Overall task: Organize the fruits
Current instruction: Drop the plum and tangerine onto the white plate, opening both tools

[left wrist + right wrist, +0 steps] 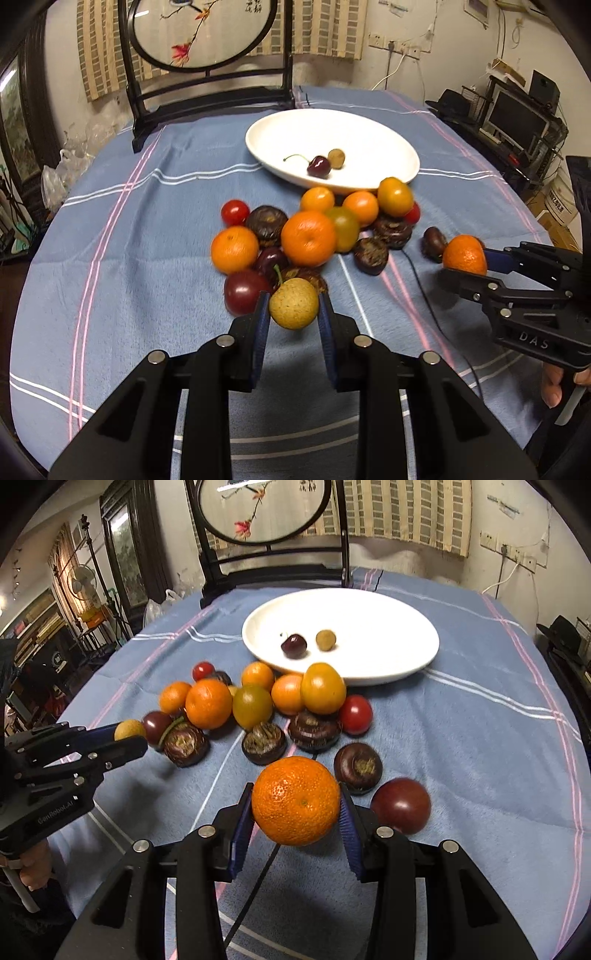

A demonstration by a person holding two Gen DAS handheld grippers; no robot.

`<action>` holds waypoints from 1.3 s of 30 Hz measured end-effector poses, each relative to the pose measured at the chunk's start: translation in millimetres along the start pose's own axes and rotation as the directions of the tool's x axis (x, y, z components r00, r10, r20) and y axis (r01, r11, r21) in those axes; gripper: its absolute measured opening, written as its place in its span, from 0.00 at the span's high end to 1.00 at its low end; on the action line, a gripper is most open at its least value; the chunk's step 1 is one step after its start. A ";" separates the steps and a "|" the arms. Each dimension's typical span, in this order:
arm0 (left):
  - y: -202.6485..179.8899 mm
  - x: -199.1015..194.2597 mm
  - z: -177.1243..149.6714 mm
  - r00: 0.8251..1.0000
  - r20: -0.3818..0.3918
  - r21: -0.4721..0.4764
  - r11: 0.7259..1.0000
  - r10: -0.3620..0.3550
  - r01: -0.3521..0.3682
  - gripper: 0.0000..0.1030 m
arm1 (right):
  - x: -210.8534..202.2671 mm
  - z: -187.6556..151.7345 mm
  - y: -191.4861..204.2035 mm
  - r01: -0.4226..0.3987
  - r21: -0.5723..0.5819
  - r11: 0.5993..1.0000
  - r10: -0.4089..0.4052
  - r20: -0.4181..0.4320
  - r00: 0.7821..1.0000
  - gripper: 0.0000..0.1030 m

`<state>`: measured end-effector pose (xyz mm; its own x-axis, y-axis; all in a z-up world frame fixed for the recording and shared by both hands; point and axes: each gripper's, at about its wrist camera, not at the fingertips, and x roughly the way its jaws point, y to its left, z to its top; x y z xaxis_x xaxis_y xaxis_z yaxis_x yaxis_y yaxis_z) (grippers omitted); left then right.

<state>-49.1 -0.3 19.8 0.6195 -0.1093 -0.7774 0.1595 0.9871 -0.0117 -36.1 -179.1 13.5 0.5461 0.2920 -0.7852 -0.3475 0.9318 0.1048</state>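
My left gripper (293, 306) is shut on a tan longan (293, 303), held just above the blue cloth at the near edge of the fruit pile; it also shows in the right wrist view (129, 730). My right gripper (296, 805) is shut on a mandarin orange (296, 800), right of the pile, also seen in the left wrist view (464, 255). A white plate (369, 125) behind the pile holds a dark cherry (318, 166) and a longan (336, 158). The pile (310, 232) has oranges, tomatoes, cherries and dark water chestnuts.
A black wooden screen stand (207, 99) stands at the table's far edge behind the plate. A thin black cable (424, 291) runs across the cloth on the right. A dark plum-like fruit (400, 805) lies right of my right gripper. Shelves with electronics stand off the table's right side.
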 end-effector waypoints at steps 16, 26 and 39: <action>-2.7 28.6 83.2 0.997 0.046 -0.017 0.997 -0.069 0.069 0.76 | -1.1 62.8 -17.0 0.031 -0.001 1.000 -0.031 0.089 0.996 0.58; 0.9 120.1 143.0 0.998 -0.064 -0.064 0.998 -0.007 0.003 0.75 | 71.9 108.4 -39.8 0.060 0.038 0.997 -0.058 -0.044 0.997 0.58; -1.7 113.3 139.4 0.999 -0.045 -0.071 0.997 -0.018 0.015 0.35 | 60.6 103.1 -51.6 0.054 0.087 0.995 -0.053 -0.013 0.999 0.43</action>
<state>128.0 -30.7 19.4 0.5816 -0.1220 -0.8043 0.1142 0.9911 -0.0677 93.6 -187.3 23.5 0.5534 0.2397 -0.7977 -0.2498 0.9614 0.1155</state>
